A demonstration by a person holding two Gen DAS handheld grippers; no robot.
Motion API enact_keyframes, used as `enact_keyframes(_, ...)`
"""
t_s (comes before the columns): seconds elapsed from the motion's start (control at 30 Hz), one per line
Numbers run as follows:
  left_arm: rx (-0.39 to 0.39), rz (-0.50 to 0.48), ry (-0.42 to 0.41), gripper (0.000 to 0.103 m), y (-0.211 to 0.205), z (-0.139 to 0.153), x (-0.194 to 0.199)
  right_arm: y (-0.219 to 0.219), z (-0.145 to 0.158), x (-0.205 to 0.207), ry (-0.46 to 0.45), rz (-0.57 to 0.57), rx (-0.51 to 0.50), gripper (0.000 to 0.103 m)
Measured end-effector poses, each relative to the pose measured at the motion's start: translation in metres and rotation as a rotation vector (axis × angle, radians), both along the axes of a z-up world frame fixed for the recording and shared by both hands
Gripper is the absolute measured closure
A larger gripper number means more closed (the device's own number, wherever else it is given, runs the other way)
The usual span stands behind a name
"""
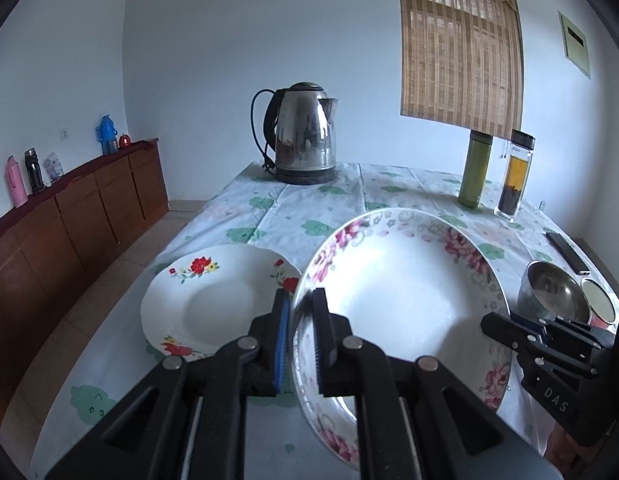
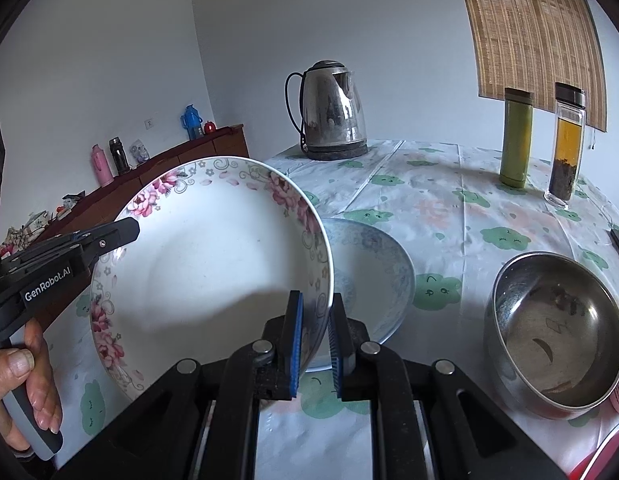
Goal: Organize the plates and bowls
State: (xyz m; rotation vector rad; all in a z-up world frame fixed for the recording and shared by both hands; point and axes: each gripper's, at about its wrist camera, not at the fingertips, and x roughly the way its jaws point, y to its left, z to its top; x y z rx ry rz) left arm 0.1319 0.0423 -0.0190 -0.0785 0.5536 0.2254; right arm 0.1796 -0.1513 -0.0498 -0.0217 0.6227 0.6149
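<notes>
A white plate with pink flowers (image 1: 401, 288) hangs tilted above the table, gripped from both sides. My left gripper (image 1: 299, 304) is shut on its left rim. On the opposite rim my right gripper (image 2: 315, 308) is shut; the same plate (image 2: 213, 264) fills the left of that view. Each gripper shows in the other's view: right gripper (image 1: 489, 322), left gripper (image 2: 125, 232) held by a hand (image 2: 25, 380). A white plate with red flowers (image 1: 213, 300) lies on the table to the left. A blue-patterned plate (image 2: 373, 280) lies under the raised plate's right side. A steel bowl (image 2: 557, 328) stands at the right.
On the flowered tablecloth (image 2: 429, 208) stand a steel kettle (image 1: 305, 136) at the back, a green flask (image 2: 516, 140) and a glass tea bottle (image 2: 567, 148) at the back right. A dark flat device (image 1: 567, 252) lies near the right edge. A wooden sideboard (image 1: 77, 216) runs along the left wall.
</notes>
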Motion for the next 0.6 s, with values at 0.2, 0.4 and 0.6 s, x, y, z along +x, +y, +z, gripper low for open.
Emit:
enact_keyframes(0.2,-0.001,-0.015,-0.002,0.096,-0.003,0.001,0.009,-0.003,-0.001,0.005,0.001,-0.022,0.000,0.090)
enact_keyframes(0.4,0.008,-0.031,0.000,0.096,-0.007,0.002,0.017,-0.008,-0.003,0.009,0.011,-0.042,0.002,0.090)
enact_keyframes(0.6,0.010,-0.041,-0.003,0.095,-0.009,0.003,0.023,-0.011,-0.004,0.014,0.015,-0.059,0.007,0.090)
